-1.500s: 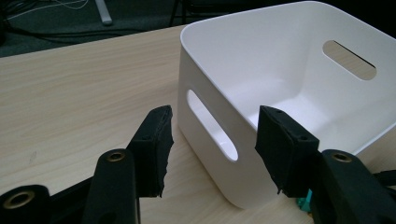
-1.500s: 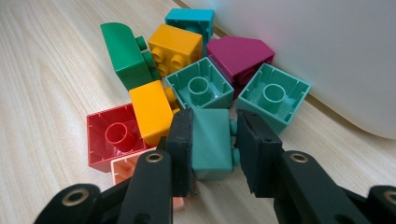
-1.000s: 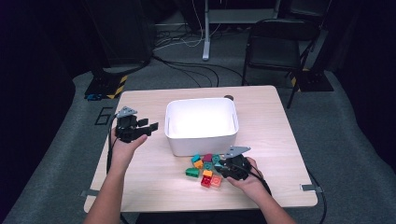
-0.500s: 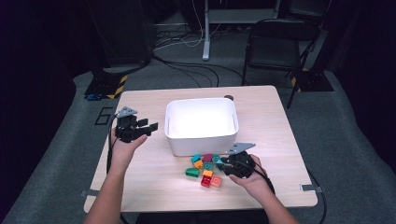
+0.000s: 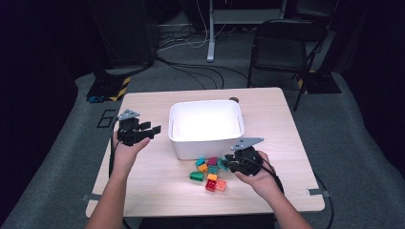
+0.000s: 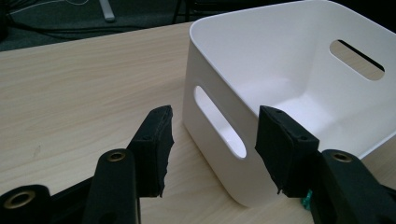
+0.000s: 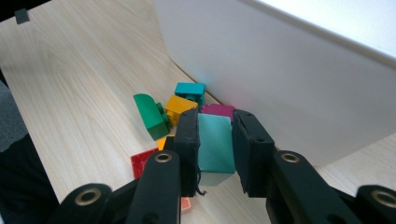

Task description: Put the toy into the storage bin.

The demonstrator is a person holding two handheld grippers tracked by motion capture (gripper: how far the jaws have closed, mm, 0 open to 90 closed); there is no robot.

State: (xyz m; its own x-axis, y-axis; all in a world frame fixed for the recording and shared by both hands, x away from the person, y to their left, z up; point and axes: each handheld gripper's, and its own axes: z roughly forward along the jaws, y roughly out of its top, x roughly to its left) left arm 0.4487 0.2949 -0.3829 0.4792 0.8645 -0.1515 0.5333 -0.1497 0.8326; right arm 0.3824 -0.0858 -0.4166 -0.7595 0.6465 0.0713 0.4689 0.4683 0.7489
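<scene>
Right gripper [image 7: 212, 140] clamps teal block [image 7: 215, 142], jaws just closing (grip near block's end); could slip, or clip tub [image 5: 205, 125] wall. Left gripper [image 6: 212, 149] open, empty.

black tools [image 5: 224, 164], grey plates, trailing cables

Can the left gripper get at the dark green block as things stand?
Probably not directly. The left gripper sits open on the far side of the bin, whose corner stands between it and the green block; it would have to come around the bin.
</scene>
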